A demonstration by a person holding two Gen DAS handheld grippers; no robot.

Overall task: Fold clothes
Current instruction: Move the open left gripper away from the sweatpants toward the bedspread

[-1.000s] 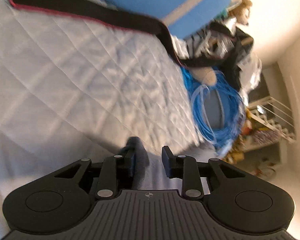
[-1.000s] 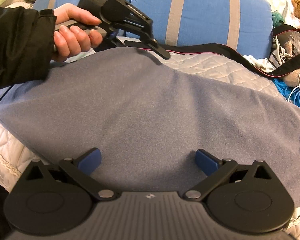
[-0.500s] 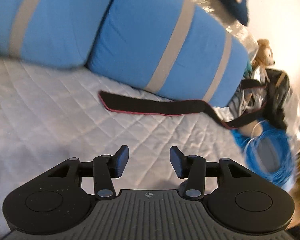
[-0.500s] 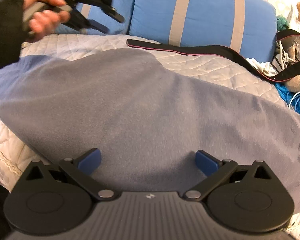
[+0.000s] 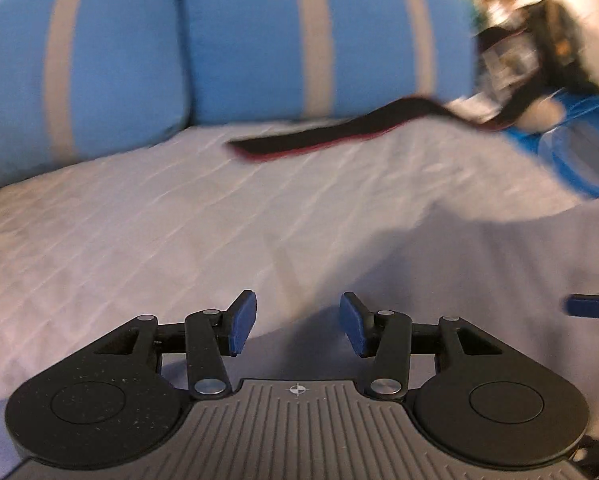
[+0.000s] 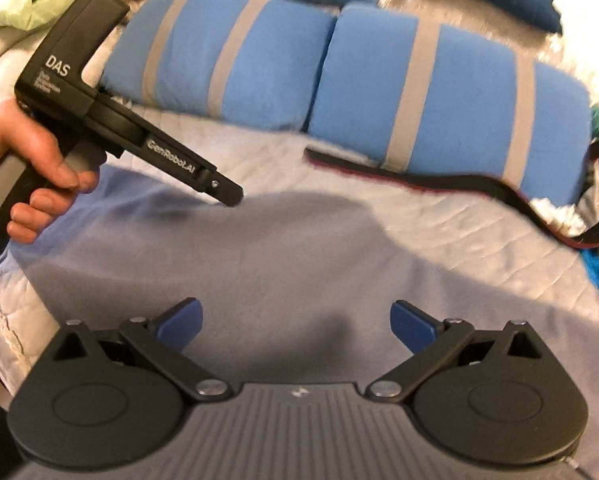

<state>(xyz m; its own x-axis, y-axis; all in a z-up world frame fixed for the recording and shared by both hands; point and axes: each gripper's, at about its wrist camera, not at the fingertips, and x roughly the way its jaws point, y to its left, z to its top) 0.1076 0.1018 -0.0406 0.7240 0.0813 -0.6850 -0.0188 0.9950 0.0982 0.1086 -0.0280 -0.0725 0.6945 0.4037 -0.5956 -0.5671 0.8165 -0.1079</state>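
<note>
White quilted bed (image 6: 439,232) w/ blue striped pillows (image 6: 439,92) behind. Soft grey-blue cloth (image 6: 291,264) lies flat, not folded yet. My left gripper (image 5: 297,322) & right gripper (image 6: 295,320) both gape, holding nothing. All folds left, I think.

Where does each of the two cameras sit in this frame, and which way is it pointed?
Left wrist: on the left gripper, looking along its open fingers across the white quilt to the blue pillows; grey garment at right.
Right wrist: on the right gripper, open over the grey garment, facing the pillows; the person's left hand with the left gripper shows.
Shared: quilt, pillows, garment, black strap.
</note>
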